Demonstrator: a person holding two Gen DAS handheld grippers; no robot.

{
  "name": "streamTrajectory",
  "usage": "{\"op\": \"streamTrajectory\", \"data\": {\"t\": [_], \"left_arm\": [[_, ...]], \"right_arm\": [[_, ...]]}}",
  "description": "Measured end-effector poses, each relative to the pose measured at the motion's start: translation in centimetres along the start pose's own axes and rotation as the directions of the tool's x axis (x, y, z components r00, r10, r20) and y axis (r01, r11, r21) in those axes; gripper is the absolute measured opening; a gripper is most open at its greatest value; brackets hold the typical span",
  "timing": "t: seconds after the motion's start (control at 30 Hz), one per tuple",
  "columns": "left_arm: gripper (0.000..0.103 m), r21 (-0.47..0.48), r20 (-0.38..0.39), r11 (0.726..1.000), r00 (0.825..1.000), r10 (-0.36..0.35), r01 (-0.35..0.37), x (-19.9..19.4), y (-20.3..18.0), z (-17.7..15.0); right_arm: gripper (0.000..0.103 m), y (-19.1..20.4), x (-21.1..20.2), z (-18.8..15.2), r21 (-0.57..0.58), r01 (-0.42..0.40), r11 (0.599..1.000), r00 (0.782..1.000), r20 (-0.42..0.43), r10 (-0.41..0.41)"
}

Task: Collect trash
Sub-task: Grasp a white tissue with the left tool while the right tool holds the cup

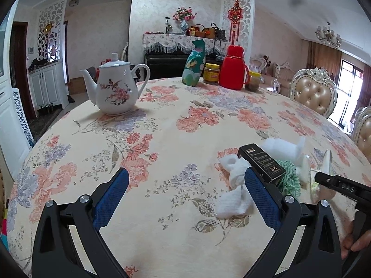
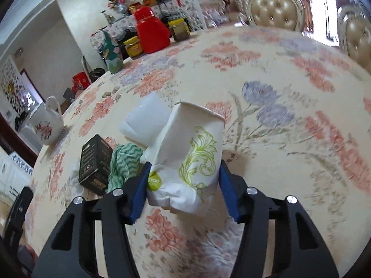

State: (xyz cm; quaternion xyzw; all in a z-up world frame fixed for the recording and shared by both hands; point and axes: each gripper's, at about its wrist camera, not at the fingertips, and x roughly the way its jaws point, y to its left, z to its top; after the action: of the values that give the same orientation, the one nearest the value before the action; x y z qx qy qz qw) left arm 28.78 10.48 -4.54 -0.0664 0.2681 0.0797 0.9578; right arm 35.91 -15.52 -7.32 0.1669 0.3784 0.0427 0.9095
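Observation:
In the right wrist view, a crumpled white paper cup [image 2: 190, 148] with a green leaf print is clamped between the blue pads of my right gripper [image 2: 184, 163], just above the floral tablecloth. Left of it lie a green-and-white cloth [image 2: 125, 164], a black carton [image 2: 94, 159] and a white foam piece [image 2: 146, 120]. My left gripper [image 1: 185, 173] is open and low over the table with nothing between its fingers. A crumpled white tissue [image 1: 234, 185] lies against its right finger. The black carton [image 1: 262, 164] sits just beyond that. The right gripper's black finger [image 1: 336, 183] shows at the far right.
A white flowered teapot [image 1: 116, 88] stands at the left of the round table [image 1: 162, 139]. A green bag [image 1: 194, 64], a yellow-lidded jar [image 1: 211, 73], a red thermos [image 1: 233, 67] and another jar [image 1: 254, 81] line the far edge. Padded chairs [image 1: 313, 90] stand at the right.

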Motion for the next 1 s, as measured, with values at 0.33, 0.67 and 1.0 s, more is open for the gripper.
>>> {"op": "streamTrajectory", "data": {"t": [0.33,0.67,1.0], "left_arm": [[0.095,0.023,-0.072,0.997,0.995,-0.069,0.071,0.8,-0.9,-0.6],[0.095,0.100,-0.109,0.988,0.988,-0.110,0.120,1.1,-2.6,-1.4],[0.093,0.060,-0.174,0.988,0.976,-0.127,0.139,1.4,-3.0,-0.9]], "right_arm": [[0.055,-0.2,-6.7,-3.7,-0.246,0.072,0.967,0.997,0.048,-0.062],[0.055,-2.2,-8.9,-6.1,-0.254,0.133,0.958,0.990,0.083,-0.115],[0.055,-2.6,-8.4,-6.9,-0.242,0.125,0.962,0.991,0.068,-0.112]]}}
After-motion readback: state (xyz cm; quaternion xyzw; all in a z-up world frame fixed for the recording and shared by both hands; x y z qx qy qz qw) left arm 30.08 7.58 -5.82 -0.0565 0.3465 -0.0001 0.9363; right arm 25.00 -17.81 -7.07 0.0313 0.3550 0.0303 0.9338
